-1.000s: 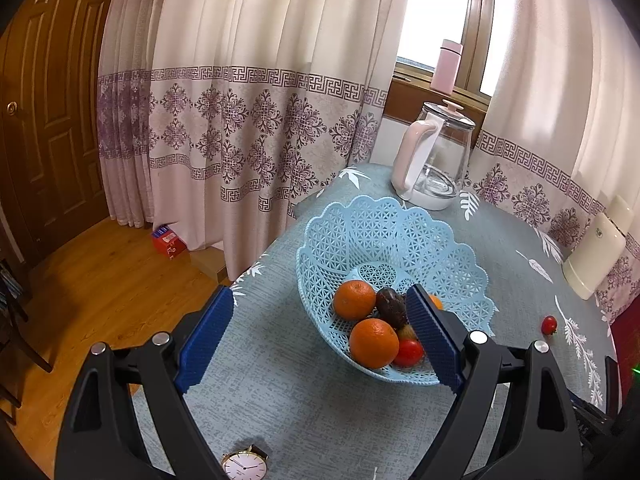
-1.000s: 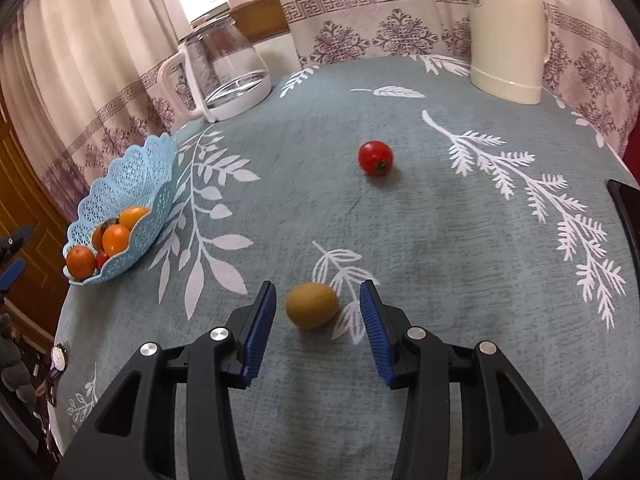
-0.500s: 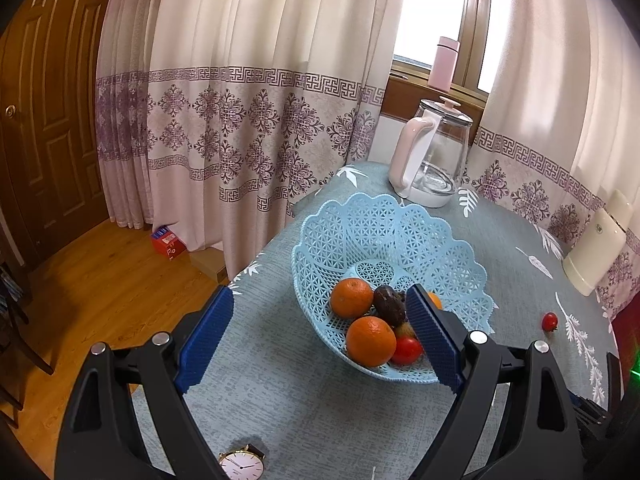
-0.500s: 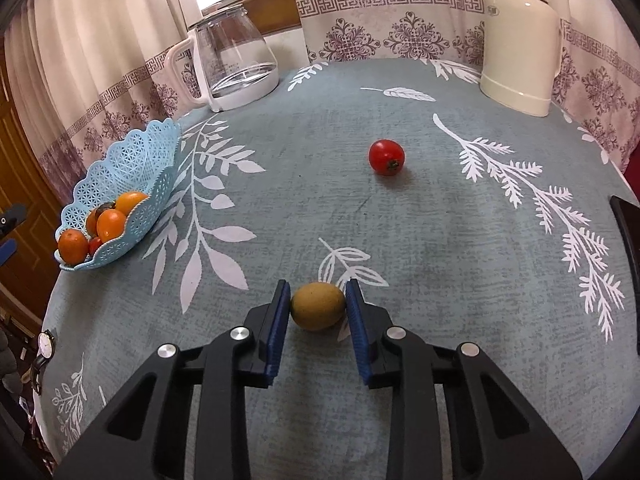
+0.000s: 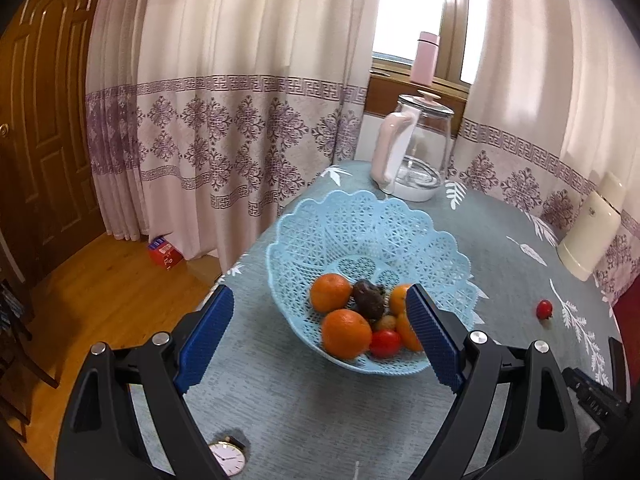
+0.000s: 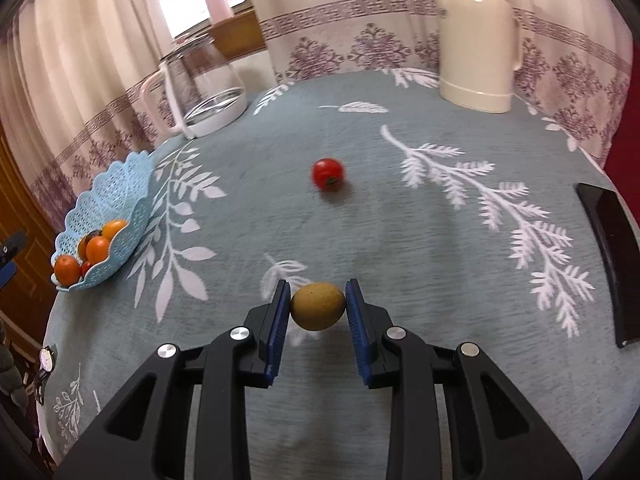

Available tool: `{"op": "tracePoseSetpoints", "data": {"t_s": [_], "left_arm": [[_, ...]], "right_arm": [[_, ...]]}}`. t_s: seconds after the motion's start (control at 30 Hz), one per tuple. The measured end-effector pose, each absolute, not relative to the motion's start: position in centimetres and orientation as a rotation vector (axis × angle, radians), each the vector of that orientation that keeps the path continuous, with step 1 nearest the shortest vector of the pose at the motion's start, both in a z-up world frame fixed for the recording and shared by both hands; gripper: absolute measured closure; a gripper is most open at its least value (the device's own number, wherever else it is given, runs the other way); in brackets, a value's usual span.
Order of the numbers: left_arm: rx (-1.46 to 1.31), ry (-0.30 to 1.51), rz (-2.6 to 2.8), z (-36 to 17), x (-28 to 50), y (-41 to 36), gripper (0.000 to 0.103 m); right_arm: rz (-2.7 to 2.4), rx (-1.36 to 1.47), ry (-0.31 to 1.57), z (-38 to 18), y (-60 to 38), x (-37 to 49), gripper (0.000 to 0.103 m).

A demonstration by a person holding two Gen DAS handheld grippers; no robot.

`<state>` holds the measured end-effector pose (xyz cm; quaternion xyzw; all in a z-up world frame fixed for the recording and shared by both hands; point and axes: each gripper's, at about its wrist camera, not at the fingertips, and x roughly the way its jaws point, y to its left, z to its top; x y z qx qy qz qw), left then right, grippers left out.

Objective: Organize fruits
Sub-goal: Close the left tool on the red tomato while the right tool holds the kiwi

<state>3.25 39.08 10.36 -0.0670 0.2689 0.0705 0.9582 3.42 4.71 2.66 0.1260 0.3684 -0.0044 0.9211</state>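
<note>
Since a second ago, the right tool (image 6: 318,307) has closed from a wide gap around the kiwi (image 6: 318,306) to a firm pinch, both blue pads pressed on its sides. The tomato (image 6: 328,174) beyond it has not shifted on the worktop (image 6: 420,240). The left tool (image 5: 316,336) is as wide as before and holds nothing; its view of the basket (image 5: 360,220) has drawn a little closer.

One kiwi is in play: a smooth, olive-brown oval, held between the pads near the front of the worktop; whether it is lifted or touching the cloth cannot be told. One tomato lies loose, round and red, well apart from the kiwi toward the far side.

One pale blue lattice basket sits near the left edge of the worktop. In the left view it holds four oranges (image 5: 346,334), partly hidden by the right pad, one dark wrinkled fruit (image 5: 368,299), one small red tomato and one small tan fruit.

Two kettles stand at the back: one glass kettle (image 5: 416,156) and one cream jug (image 6: 476,48). One watch (image 5: 227,458) lies at the near edge.
</note>
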Motion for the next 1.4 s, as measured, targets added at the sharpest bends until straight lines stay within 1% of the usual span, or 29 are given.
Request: {"op": "tracePoseSetpoints", "data": {"t_s": [0.5, 0.77, 1.3, 1.4], "left_arm": [[-0.046, 0.567, 0.047, 10.6, 4.3, 32.7, 0.014], [0.025, 0.59, -0.032, 10.2, 5.8, 27.6, 0.014], [0.139, 0.662, -0.241, 7.1, 10.1, 17.3, 0.014], [0.142, 0.683, -0.278, 6.6, 11.2, 15.9, 0.017]], "right_arm": [[-0.044, 0.329, 0.723, 2.5, 0.7, 2.6, 0.074], [-0.045, 0.345, 0.722, 2.0, -0.4, 2.5, 0.074], [-0.014, 0.404, 0.717, 1.3, -1.0, 2.4, 0.074], [-0.011, 0.406, 0.715, 1.2, -1.1, 2.4, 0.074]]}}
